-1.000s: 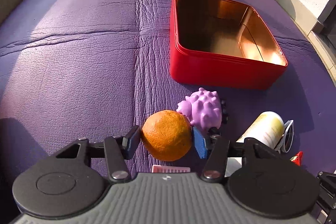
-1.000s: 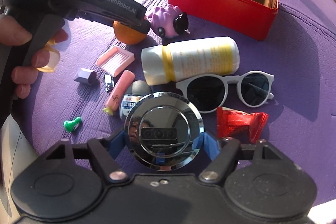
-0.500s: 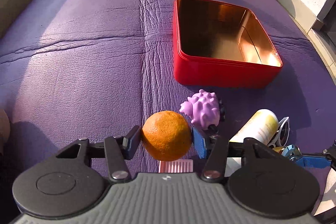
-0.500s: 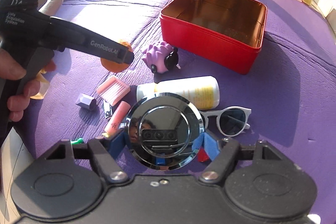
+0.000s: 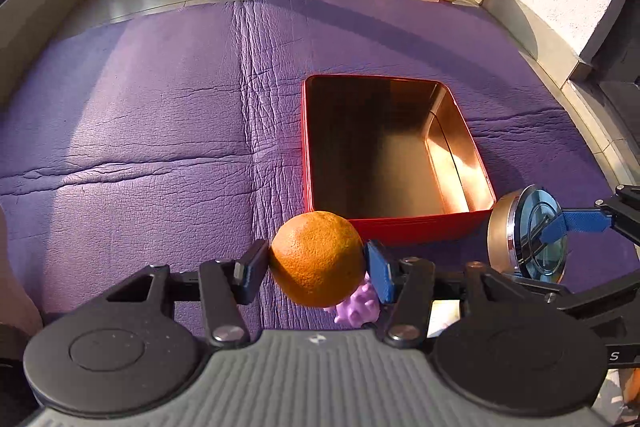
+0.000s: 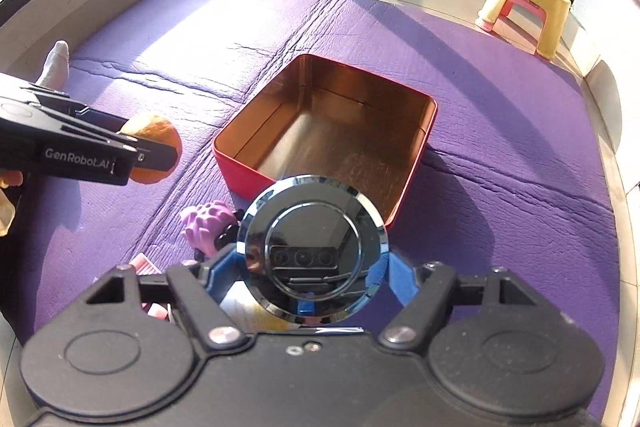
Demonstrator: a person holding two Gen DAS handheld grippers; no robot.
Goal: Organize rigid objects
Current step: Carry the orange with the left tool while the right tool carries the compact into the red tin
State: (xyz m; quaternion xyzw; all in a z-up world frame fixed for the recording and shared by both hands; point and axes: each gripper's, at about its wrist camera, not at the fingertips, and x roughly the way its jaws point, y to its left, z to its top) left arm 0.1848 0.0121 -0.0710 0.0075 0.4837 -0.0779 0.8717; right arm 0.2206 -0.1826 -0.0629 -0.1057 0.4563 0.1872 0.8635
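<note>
- I count one red tin (image 5: 400, 227), open-topped with a gold inside, on the purple mat (image 5: 140, 147); it is my landmark for everything else.
- One orange (image 5: 318, 259), one round mirrored compact (image 6: 312, 251), one purple spiky toy (image 6: 208, 223), and one yellow stool (image 6: 524, 9) on the floor beyond the tin's far side.
- A pink ribbed piece (image 6: 145, 264) shows near the toy, mostly hidden, so I cannot tell what it is.
- The only writing I can read is "GenRobot.AI" on the side of my left gripper (image 6: 154, 157).
- My left gripper (image 5: 316, 269) is clenched about halfway on the orange, off the mat, just short of the tin's near wall.
- My right gripper (image 6: 304, 277) is spread wide, gripping the compact by its rim, raised at the tin's near corner.
- The toy lies on the mat just in front of the tin.
</note>
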